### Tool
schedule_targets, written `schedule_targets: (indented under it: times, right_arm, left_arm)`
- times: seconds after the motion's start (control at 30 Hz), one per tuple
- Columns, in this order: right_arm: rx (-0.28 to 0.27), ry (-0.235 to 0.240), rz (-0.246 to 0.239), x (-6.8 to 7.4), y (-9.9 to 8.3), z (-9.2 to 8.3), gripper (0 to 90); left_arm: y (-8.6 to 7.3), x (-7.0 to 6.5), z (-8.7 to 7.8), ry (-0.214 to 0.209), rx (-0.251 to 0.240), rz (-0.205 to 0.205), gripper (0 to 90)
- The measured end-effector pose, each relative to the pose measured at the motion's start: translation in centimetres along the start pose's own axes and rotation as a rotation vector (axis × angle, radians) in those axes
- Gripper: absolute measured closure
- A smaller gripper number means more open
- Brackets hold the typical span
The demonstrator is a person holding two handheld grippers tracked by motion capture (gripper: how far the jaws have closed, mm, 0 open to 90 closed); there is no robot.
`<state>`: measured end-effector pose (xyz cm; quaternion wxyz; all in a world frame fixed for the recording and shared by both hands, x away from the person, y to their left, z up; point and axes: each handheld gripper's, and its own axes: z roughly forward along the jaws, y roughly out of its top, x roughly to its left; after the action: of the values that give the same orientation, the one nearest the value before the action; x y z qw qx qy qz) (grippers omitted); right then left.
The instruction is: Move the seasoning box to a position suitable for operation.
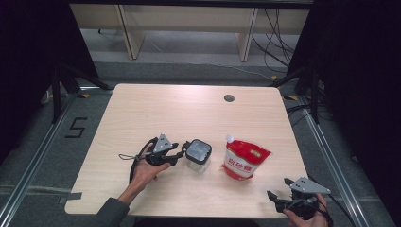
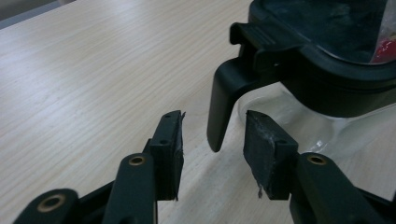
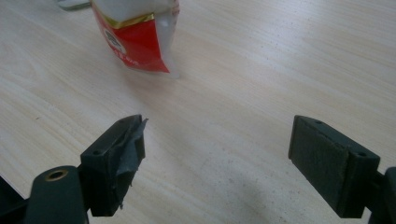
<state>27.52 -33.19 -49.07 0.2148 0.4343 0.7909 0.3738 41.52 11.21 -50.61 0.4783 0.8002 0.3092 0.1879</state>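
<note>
Left gripper (image 2: 212, 154): jaws apart, astride the jar's (image 1: 198, 155) black lid clasp (image 2: 222, 105) — no contact
Right gripper (image 3: 217, 163): spread wide — table edge

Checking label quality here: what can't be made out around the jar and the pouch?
- Jar: contents unreadable; dark lid hides them in the high view, the top edge cuts it in the left gripper view.
- Lid clasp: between the left tongs, no contact visible.
- Pouch: print too small in the high view; top edge crops it in the right gripper view.
- Right tongs: open, over bare table.
</note>
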Motion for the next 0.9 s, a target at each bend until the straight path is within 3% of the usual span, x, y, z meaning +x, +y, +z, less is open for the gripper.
schedule_targets:
  times: [0.03,0.07,0.1,0.13,0.23,0.33,0.53,0.57,0.67,0.7,0.83,0.87,0.9]
  right_arm:
    - [-0.001,-0.002,0.011,0.0,0.0,0.0,19.4]
    - [-0.002,-0.001,0.012,0.0,0.0,0.0,19.4]
    - [-0.002,-0.001,0.012,0.0,0.0,0.0,19.4]
    - [-0.002,0.000,0.012,0.0,0.0,0.0,19.6]
    - [-0.002,0.004,0.007,0.1,0.0,0.0,19.8]
    - [0.003,0.009,-0.001,0.1,0.0,0.0,20.2]
    - [0.003,0.004,-0.014,0.1,0.0,0.0,21.0]
    - [0.006,0.000,-0.029,0.0,0.1,0.1,21.3]
    - [0.007,0.010,-0.026,0.1,0.1,0.1,21.8]
    - [0.010,0.013,-0.001,0.2,0.0,0.1,21.9]
    - [0.014,-0.004,-0.028,0.0,0.1,-0.1,21.9]
    - [0.012,0.005,-0.016,0.1,0.1,-0.1,22.0]
    - [0.013,0.011,-0.015,0.0,0.1,-0.1,22.0]
  left_arm:
    - [0.3,0.0,0.2,-0.006,0.020,0.044,57.9]
    - [0.2,-0.2,0.5,-0.005,0.000,0.013,58.1]
    - [0.2,-0.2,0.5,-0.005,0.000,0.013,58.5]
    - [0.3,-0.1,0.5,-0.008,0.021,0.047,58.5]
    - [0.4,-0.3,1.1,-0.004,-0.005,0.034,61.0]
    - [0.5,-0.1,1.3,-0.010,-0.003,0.056,68.4]
    - [0.5,-0.1,1.4,-0.023,-0.011,0.056,77.3]
    - [0.6,0.5,1.0,-0.029,0.029,0.096,79.3]
    - [0.5,0.5,1.0,-0.032,0.021,0.092,79.7]
    - [0.5,0.5,0.9,-0.032,0.022,0.104,80.0]
    - [0.4,0.3,0.7,-0.035,0.023,0.100,79.9]
    - [0.4,0.3,0.6,-0.041,0.022,0.090,79.6]
    - [0.2,-0.2,0.6,-0.040,-0.022,0.046,79.2]
